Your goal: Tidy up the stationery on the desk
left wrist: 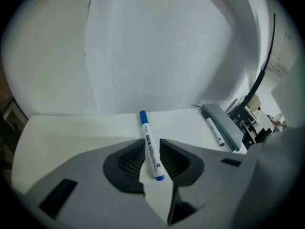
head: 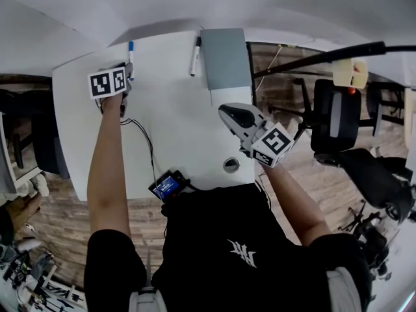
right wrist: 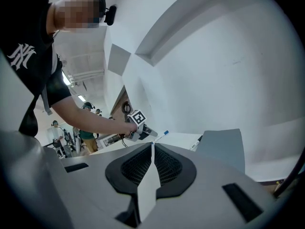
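A blue-capped white marker [left wrist: 150, 144] lies on the white desk [head: 175, 129] near its far left corner. My left gripper [left wrist: 152, 149] straddles it, jaws open; the marker runs slantwise through the gap and no firm pinch shows. The head view shows that gripper [head: 129, 75] over the marker [head: 130, 49]. A black-capped marker [head: 195, 56] lies beside a grey pencil case [head: 225, 58] at the far edge. My right gripper [head: 226, 112] hovers over the desk's right side, shut and empty [right wrist: 152, 149]. It looks toward the left gripper [right wrist: 138, 128], the case [right wrist: 221, 149] and both markers.
A black cable [head: 144, 142] runs to a small blue-screened device [head: 169, 186] at the near edge. A round grommet [head: 231, 165] sits near the right edge. An office chair [head: 335, 119] stands right of the desk. The white wall rises just behind.
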### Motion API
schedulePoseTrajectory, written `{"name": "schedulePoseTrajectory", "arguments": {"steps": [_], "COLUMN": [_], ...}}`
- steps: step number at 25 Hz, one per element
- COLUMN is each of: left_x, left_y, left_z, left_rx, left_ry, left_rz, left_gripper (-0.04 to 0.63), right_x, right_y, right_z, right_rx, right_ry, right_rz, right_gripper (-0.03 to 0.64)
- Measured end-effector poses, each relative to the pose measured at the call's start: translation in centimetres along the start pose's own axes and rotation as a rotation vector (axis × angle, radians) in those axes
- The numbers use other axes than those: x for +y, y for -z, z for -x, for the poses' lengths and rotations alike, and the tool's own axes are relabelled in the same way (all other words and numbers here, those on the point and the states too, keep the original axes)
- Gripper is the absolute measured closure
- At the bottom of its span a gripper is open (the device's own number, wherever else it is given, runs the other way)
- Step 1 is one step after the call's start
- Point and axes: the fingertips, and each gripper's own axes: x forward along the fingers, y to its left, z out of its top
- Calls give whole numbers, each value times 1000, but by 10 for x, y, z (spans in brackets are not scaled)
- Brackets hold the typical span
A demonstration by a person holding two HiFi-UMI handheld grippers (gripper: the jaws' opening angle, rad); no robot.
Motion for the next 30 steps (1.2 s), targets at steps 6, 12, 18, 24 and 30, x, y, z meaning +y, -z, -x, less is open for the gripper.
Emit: {"name": "schedulePoseTrajectory", "arguments": {"steps": [6, 12, 18, 24, 30], "left_x": [1, -2, 2, -8, -81], "left_y": [10, 15, 16, 8, -15], "left_z": [-17, -24, -24, -19, -22], "left_rx": [57, 80, 100, 91, 36], "left_ry": [0, -3, -11, 11, 123], "left_rz": [3, 3, 33, 47, 69], "left_gripper": [485, 482, 500, 526, 526], "right_x": [-14, -25, -29, -35, -40], "right_y": [3, -16, -29, -24, -23], "right_z": [-19, -51, -59, -50, -36], "right_rx": [17, -16, -43, -47, -74], "right_ry": [51, 39, 33, 47, 64], "right_rz": [6, 47, 66, 51, 32], "right_gripper": [575, 577, 576, 577, 576]}}
